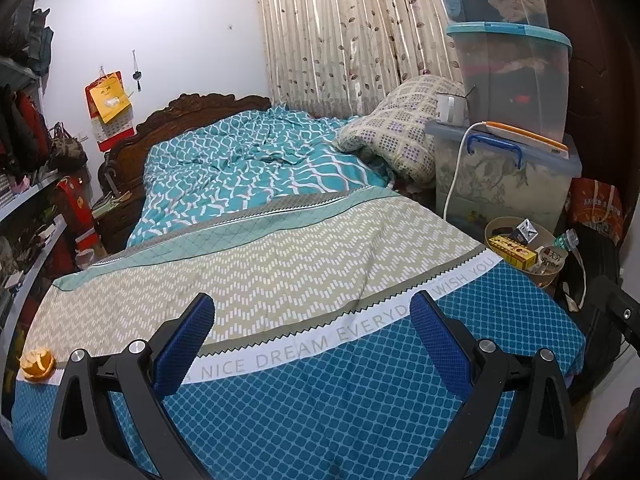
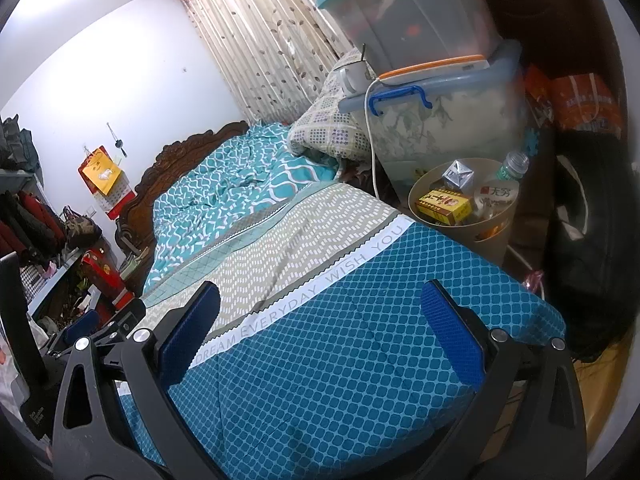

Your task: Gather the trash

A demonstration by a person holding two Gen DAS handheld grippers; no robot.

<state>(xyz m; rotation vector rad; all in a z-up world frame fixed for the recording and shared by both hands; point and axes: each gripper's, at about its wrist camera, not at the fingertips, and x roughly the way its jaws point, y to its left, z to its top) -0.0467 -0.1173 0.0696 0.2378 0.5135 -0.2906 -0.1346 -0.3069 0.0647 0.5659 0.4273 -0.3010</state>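
An orange peel [image 1: 38,363] lies on the bed's near left corner, left of my left gripper [image 1: 312,312]. That gripper is open and empty above the blue part of the bedsheet [image 1: 320,400]. A round tan trash bin [image 1: 524,248] stands on the floor at the bed's right side, holding a yellow box, a small carton, a cup and a plastic bottle. In the right wrist view the bin [image 2: 464,204] is ahead to the right. My right gripper [image 2: 320,304] is open and empty over the bedsheet [image 2: 340,360].
Stacked clear storage boxes [image 1: 508,72] with a white cable and a mug stand behind the bin. A folded quilt [image 1: 396,132] lies at the far right of the bed. Shelves with clothes and bags [image 1: 28,152] line the left. Dark bags [image 2: 592,240] sit right of the bin.
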